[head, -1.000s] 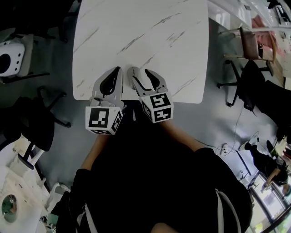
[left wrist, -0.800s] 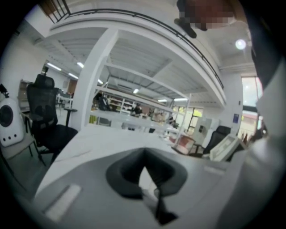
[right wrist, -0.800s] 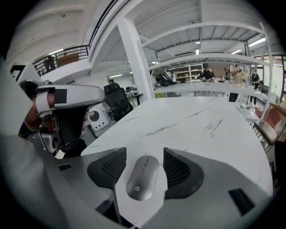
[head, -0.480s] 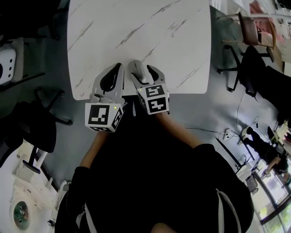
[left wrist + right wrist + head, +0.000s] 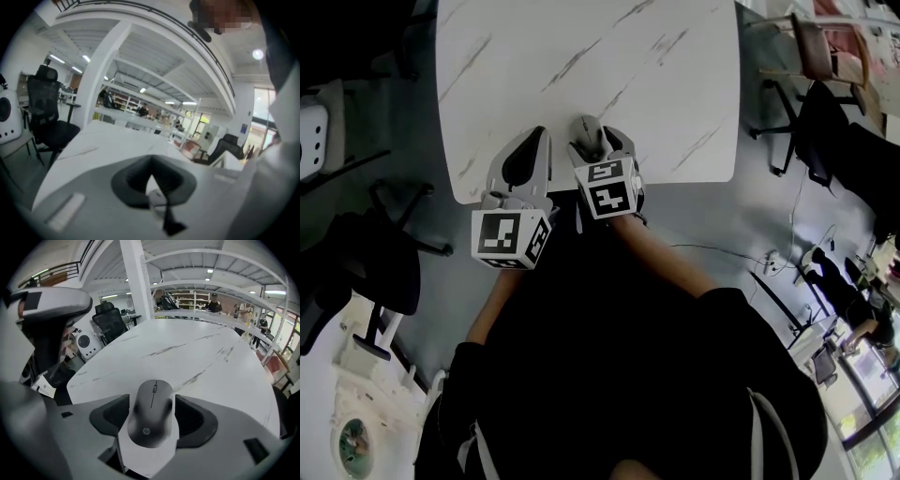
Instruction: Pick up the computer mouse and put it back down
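Near the lower edge of the white marbled tabletop (image 5: 581,56), just above the middle of the head view, the computer mouse (image 5: 152,412) lies flat on the surface between the jaws of the right hand-held gripper (image 5: 598,142). Those jaws have just been opening and now stand wide. In the right gripper view a sliver of white shows between the mouse and the right-hand pad, and the left-hand pad lies close alongside without visibly pressing. The mouse looks released, not gripped, with its scroll wheel pointing away toward the top of the frame.

Judged from this, the task is almost over. The mouse appears to be back down on the tabletop and let go. What seems left is to draw the right hand-held gripper back off it without nudging it, since the pads flank it closely.

The right hand-held gripper tips steeply down at the surface, its marker cube (image 5: 609,187) turned up toward the head camera, with the forearm running to the lower right. Just to its left, the left hand-held gripper (image 5: 539,139) points at a shallower angle over the tabletop's edge. Its jaws are drawn together on nothing, and it takes no part in the work.
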Demonstrator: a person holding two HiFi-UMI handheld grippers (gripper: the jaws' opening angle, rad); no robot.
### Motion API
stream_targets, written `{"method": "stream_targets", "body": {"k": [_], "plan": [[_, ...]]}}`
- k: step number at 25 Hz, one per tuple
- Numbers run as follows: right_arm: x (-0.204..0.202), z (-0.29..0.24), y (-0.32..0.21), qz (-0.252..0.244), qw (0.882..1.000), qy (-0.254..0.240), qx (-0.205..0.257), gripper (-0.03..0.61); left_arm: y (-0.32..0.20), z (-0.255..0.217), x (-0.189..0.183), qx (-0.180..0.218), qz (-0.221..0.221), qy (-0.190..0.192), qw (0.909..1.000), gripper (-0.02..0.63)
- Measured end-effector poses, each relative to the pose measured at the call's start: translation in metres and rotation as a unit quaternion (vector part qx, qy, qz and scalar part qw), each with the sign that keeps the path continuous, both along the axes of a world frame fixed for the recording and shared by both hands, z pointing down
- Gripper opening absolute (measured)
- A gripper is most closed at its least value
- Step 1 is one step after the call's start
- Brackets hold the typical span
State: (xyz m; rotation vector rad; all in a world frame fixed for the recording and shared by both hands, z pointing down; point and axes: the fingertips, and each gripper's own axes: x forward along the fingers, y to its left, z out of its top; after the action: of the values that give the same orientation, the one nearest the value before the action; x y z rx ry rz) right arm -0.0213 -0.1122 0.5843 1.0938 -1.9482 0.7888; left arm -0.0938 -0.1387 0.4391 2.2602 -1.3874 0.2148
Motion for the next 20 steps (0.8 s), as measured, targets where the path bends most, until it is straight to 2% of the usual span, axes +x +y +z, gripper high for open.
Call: {"method": "stream_targets", "body": {"k": [9, 20], "plan": [[0.001, 0.015, 0.001, 0.008, 0.999, 0.038, -0.012, 0.258, 0.003, 0.006, -0.008, -0.009, -0.009, 0.011, 0.9999, 0.006], [0.003, 0.015, -0.001, 0.018, 0.999, 0.032, -0.010, 0.258, -0.001, 0.005, -0.008, -0.010, -0.017, 0.024, 0.9995, 0.006]]}}
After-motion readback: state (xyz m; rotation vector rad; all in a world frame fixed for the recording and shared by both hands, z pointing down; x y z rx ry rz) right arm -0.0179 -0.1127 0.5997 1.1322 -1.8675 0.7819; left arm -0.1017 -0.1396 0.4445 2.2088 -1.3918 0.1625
